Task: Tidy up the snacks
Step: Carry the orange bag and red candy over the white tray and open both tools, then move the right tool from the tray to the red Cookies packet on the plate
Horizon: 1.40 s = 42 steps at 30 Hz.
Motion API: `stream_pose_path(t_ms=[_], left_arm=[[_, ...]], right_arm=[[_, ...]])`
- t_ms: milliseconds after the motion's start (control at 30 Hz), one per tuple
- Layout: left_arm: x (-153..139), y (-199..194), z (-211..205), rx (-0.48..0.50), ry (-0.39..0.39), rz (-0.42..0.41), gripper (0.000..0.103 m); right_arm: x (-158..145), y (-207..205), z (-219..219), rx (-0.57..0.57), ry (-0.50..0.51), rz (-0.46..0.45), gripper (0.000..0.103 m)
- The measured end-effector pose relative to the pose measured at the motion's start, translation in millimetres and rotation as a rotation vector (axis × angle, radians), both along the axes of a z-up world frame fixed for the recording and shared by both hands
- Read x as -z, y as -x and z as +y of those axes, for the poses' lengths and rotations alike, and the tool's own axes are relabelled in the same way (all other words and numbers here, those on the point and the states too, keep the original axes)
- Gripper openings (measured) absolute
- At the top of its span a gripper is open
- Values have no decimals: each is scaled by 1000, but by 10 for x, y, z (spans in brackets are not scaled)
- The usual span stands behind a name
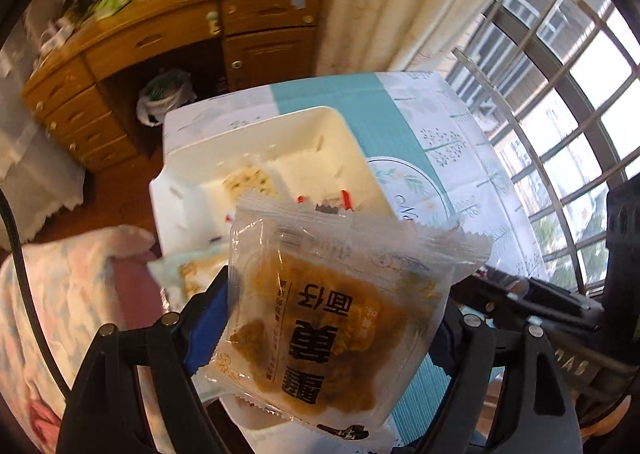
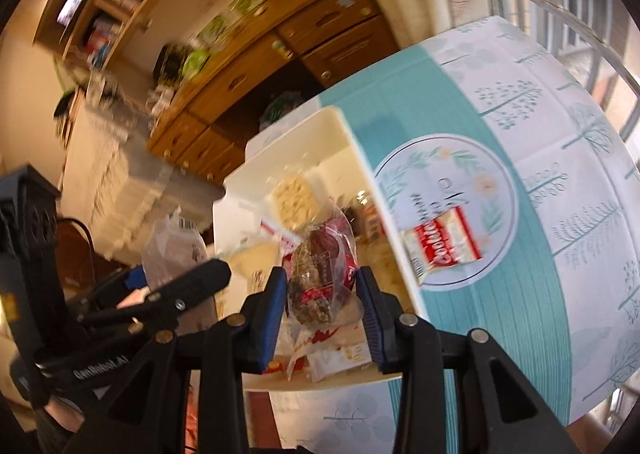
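- The worktop (image 2: pixel 520 238) wears a teal and white cloth printed with little trees and a round wreath in the middle.
- A white tray (image 1: pixel 256 149) with dividers sits at the near-left part of the worktop, its long side running away toward the wooden desk (image 1: pixel 160 41) behind. Several snack packets already lie in its compartments, among them a pale cracker pack (image 2: pixel 290 195).
- The left hand-held gripper (image 1: pixel 332 318) is clamped wide on a clear packet (image 1: pixel 340 314) with a brown, crumbly cake inside. The packet hangs above the near end of the tray, tilted, its long axis running from the gripper up toward the tray, crimped end farthest out; the print reads upside down from this side.
- The right hand-held gripper (image 2: pixel 322 294) is pinched nearly shut on a small clear bag (image 2: pixel 320 270) holding a dark, seeded snack with a red label. It stands roughly upright between the blue pads, over the tray's near compartments.
- A red and white packet (image 2: pixel 442 250) lies alone on the cloth just beside the tray's right wall, on the wreath, slanted.
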<state>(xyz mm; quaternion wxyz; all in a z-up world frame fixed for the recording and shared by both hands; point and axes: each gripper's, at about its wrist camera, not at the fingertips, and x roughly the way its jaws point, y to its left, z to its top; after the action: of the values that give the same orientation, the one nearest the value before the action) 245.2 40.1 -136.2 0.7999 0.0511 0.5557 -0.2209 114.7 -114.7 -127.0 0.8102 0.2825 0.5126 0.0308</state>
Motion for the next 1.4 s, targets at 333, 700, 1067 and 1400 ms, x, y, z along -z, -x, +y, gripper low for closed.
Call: stream_pose_path(t_ms=[333,700,1067,1400], left_arm=[[35,53,340,-113,92,34,94],[-219,306,247,-171,134,-17,97],[-55,864,70,-390,205,32,97],[81,1275,-302,-524,195,23,97]], right_arm=[[-57,26,312,-68,59,-24,47],[-162,232,-3,-26,65,-59,72],[-109,468,-509,-123,153,-39,80],[-78,544,-834,-347,303,-105,83]])
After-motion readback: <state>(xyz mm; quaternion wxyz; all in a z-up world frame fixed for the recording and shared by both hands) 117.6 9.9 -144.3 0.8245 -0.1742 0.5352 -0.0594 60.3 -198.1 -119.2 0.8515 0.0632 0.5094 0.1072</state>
